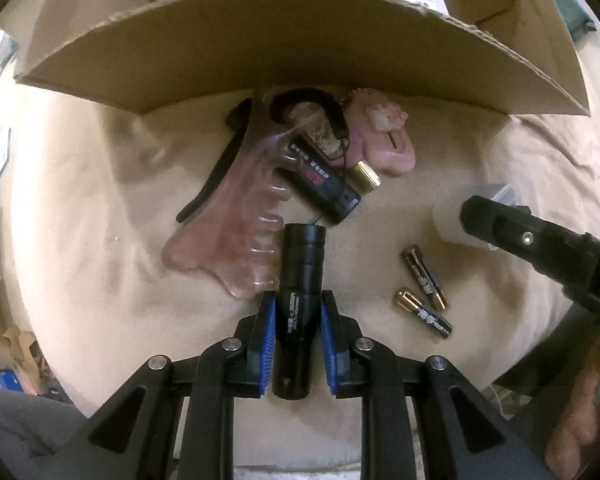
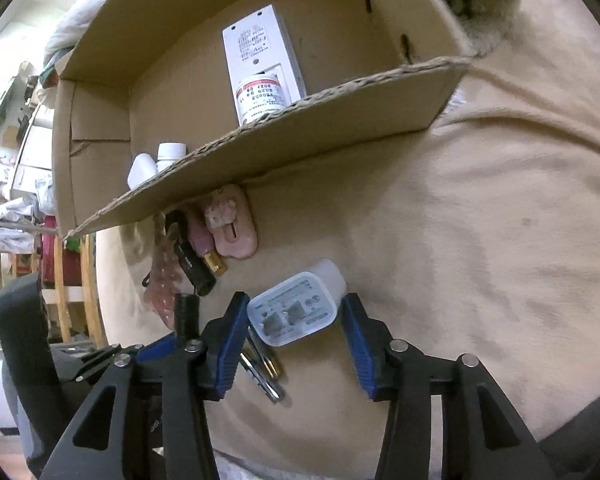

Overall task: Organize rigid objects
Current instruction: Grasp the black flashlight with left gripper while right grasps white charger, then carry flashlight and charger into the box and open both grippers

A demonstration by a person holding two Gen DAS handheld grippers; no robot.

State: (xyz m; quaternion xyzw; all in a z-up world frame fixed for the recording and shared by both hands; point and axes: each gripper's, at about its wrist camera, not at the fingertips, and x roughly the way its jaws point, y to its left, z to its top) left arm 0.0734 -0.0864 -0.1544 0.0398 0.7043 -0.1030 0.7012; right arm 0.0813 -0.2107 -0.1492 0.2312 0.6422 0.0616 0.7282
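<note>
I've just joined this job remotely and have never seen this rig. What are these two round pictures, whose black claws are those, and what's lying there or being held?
A person holds a hand-held gripper in each hand; each has a fisheye camera looking along its fingers. In the left one's view, the left gripper is shut on a black flashlight. In the right one's view, the right gripper stands open around a white charger, not clamping it. On the beige cloth lie two batteries, a clear hair claw and a pink charm. Behind is a cardboard box with bottles.

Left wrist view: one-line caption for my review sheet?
Left gripper shut on a black flashlight near a hair claw, two batteries and the cardboard box.
</note>
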